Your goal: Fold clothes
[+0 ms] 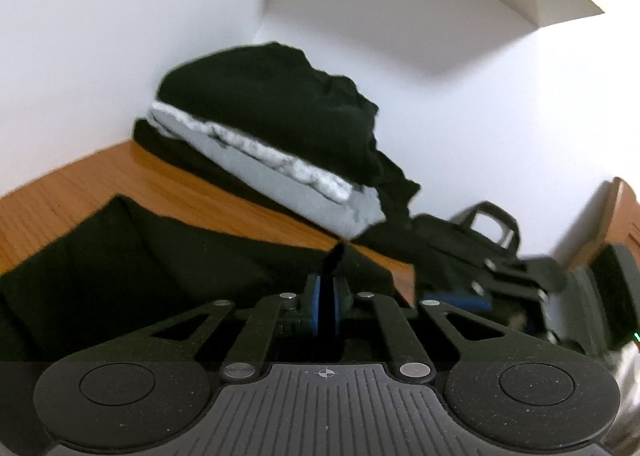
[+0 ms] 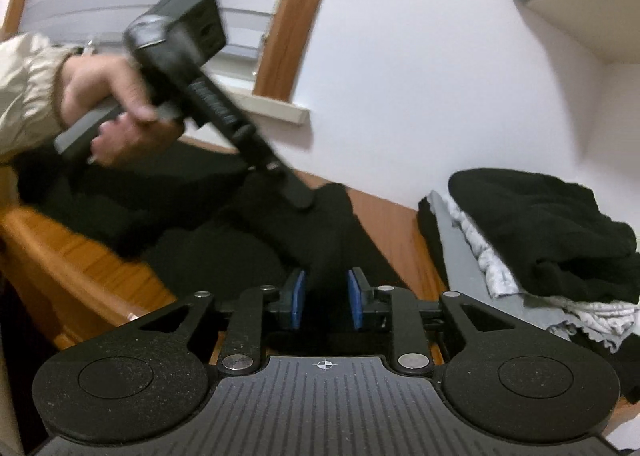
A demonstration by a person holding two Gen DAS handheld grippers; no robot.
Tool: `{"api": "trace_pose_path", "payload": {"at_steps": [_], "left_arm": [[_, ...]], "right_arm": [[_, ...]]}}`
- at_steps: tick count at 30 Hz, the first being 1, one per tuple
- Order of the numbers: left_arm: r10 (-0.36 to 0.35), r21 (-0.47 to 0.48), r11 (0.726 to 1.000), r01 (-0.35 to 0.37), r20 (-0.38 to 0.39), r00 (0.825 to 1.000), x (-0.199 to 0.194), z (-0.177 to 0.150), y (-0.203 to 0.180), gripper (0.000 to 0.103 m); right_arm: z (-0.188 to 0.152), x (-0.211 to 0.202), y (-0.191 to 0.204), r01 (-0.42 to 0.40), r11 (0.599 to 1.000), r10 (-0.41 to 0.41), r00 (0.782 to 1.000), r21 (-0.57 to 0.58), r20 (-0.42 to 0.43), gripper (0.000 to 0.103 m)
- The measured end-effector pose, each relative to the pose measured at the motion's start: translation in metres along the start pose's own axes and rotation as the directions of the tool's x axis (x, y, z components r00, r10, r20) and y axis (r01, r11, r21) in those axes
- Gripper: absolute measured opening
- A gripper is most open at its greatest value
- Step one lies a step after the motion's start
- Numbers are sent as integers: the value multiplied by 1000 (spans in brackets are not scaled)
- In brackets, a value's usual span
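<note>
Black cloth fills the left wrist view: a dark garment (image 1: 140,256) lies spread on the orange wooden surface (image 1: 80,184), and the left tool (image 1: 327,296) is clamped tight on a raised fold of it, blue pads pressed to the fabric. Behind stands a stack of folded clothes (image 1: 272,144), black over grey and white, against the white wall. At the right edge the right tool (image 1: 456,302) is blurred and partly cut off.

From the right wrist view, the right tool (image 2: 327,298) holds its blue pads partly apart with a ridge of the dark garment (image 2: 312,232) between them; whether they press it is hard to tell. A hand (image 2: 116,112) in a beige sleeve grips the left tool (image 2: 300,198), whose tip meets the cloth. No writing is legible.
</note>
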State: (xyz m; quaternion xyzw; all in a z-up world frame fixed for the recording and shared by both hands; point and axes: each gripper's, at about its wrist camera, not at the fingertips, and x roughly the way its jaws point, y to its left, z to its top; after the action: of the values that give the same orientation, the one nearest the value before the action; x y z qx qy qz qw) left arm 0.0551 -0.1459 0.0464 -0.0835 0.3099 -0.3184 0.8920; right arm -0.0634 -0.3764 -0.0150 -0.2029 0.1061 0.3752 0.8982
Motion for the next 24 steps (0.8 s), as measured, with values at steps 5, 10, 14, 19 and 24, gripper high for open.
{"api": "trace_pose_path", "payload": {"at_steps": [5,10,14,19,24], "left_arm": [[-28,-13,1000,28,-26,999,4,2,1,7],[-53,18,998,54,-50,997,7,-1,-8,42],[-84,17,996,85,-56,995,14,-1,-16,50],[-63,60,996,68,-78,995,31,-2,-30,49],[0,36,999,2,-70,998,38,-1,-27,5]], "right_arm": [[-1,8,22,-69,996,68,997,-55,-26,29],[0,16,33,-98,992,96,995,-73,-42,30],[2,14,37,-103,992,100,994,-76,-40,31],[0,11,40,-115,992,113,993,-57,-41,37],[-4,12,45,-147,988,145,989,-55,-37,38]]}}
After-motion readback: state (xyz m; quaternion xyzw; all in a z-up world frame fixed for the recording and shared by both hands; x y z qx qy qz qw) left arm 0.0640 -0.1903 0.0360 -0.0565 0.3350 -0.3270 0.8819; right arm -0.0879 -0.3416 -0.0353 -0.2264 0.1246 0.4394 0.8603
